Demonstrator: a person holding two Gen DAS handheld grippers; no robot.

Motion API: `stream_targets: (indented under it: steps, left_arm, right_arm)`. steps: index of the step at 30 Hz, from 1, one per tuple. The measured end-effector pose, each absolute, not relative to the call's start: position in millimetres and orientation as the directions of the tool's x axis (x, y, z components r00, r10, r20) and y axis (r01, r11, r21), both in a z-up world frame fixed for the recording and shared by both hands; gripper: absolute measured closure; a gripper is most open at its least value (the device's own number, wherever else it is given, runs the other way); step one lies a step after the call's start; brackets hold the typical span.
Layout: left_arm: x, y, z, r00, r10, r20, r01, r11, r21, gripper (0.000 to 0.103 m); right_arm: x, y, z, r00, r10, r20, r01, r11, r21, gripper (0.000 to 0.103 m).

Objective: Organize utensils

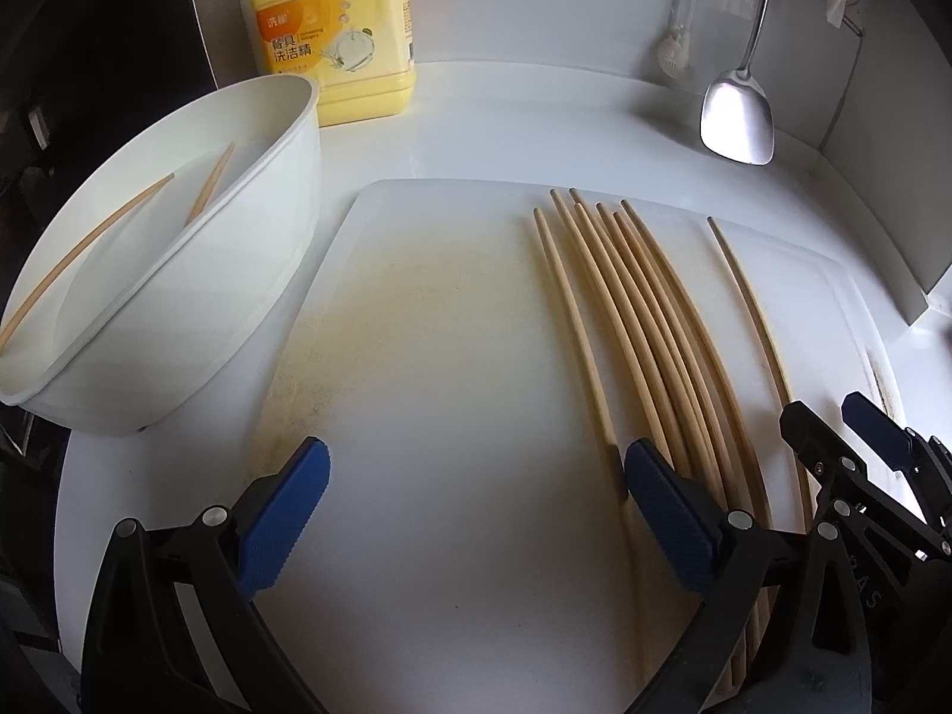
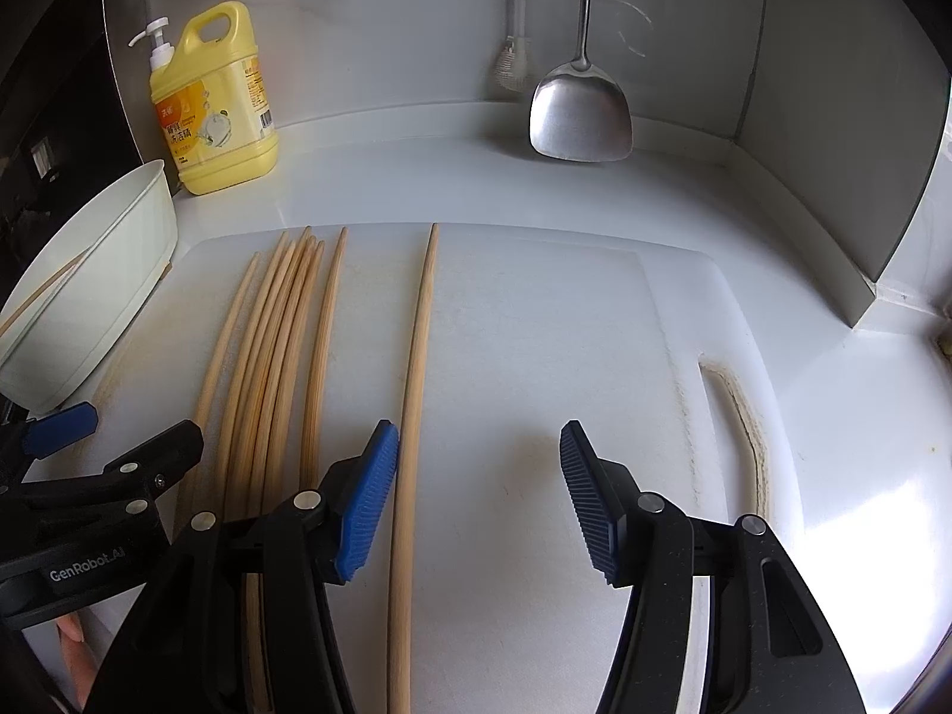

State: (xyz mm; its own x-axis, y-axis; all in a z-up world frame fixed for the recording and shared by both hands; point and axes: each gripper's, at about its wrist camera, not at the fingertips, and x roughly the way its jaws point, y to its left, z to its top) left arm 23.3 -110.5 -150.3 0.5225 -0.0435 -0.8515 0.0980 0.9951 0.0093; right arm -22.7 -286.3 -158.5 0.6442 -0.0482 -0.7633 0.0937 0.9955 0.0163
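Chopsticks (image 1: 648,321): bundled lengthwise on the cutting board (image 1: 428,321), one stray (image 2: 416,357) apart, apparently awaiting sorting.
Bin (image 1: 238,273): just beside the board, two chopsticks already inside.
Left gripper (image 1: 476,511): jaws spread, empty.
Right gripper (image 2: 479,500): jaws parted, empty, stray chopstick at the left pad.

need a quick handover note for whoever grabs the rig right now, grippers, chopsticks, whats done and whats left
Left gripper: open, empty, over the cutting board.
Right gripper: open, empty, just right of the lone chopstick.
Bunch of chopsticks lies loose on the board, left of the lone one.
Done: two chopsticks already lie in the white bin.
Left: probably move the board's chopsticks into the bin; the metal spatula hangs on the wall, untouched.
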Motion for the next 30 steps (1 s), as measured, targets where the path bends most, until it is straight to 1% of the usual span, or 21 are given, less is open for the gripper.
stream_targets:
  steps: [2, 6, 10, 15, 19, 26, 27, 29, 30]
  left_arm:
    - [25.9, -114.3, -151.0, 0.525, -0.027, -0.851, 0.091, 0.996, 0.025, 0.005]
    - [29.4, -112.5, -152.0, 0.522, -0.037, -0.852, 0.080, 0.997, 0.006, 0.005]
    - [27.1, -105.0, -151.3, 0.533, -0.010, -0.846, 0.071, 0.997, 0.032, 0.005]
    - [28.6, -86.6, -152.1, 0.524, -0.001, -0.852, 0.033, 0.999, 0.019, 0.005]
    - [32.1, -89.9, -152.5, 0.524, 0.004, -0.852, 0.021, 1.000, 0.018, 0.005]
    - [30.0, -99.6, -154.5, 0.537, -0.027, -0.843, 0.039, 0.999, -0.008, 0.006]
    - [29.0, -100.8, -154.2, 0.543, -0.027, -0.839, 0.048, 0.999, -0.001, 0.006]
    - [27.3, -104.2, -152.7, 0.549, -0.036, -0.835, 0.069, 0.998, 0.003, 0.012]
    - [27.6, -104.5, -151.7, 0.546, -0.052, -0.836, 0.079, 0.997, -0.010, 0.018]
  right_arm:
    - [-21.5, -285.1, -158.3, 0.643, -0.050, -0.764, 0.092, 0.996, 0.012, 0.048]
    - [-18.2, -284.1, -157.4, 0.637, -0.052, -0.769, 0.090, 0.996, 0.008, 0.048]
    - [-18.6, -289.3, -156.5, 0.634, -0.064, -0.771, 0.098, 0.995, -0.002, 0.048]
    - [-19.1, -297.1, -155.8, 0.629, -0.075, -0.774, 0.112, 0.994, -0.005, 0.048]
    - [-15.9, -290.3, -156.1, 0.630, -0.061, -0.775, 0.095, 0.995, -0.002, 0.048]
    - [-15.4, -282.8, -156.1, 0.633, -0.036, -0.773, 0.061, 0.998, 0.004, 0.048]
    - [-15.5, -283.3, -156.2, 0.633, -0.032, -0.773, 0.060, 0.998, 0.008, 0.048]
    - [-16.2, -283.7, -156.0, 0.635, -0.028, -0.772, 0.056, 0.998, 0.010, 0.049]
    - [-16.7, -283.2, -155.9, 0.638, -0.023, -0.770, 0.052, 0.999, 0.013, 0.051]
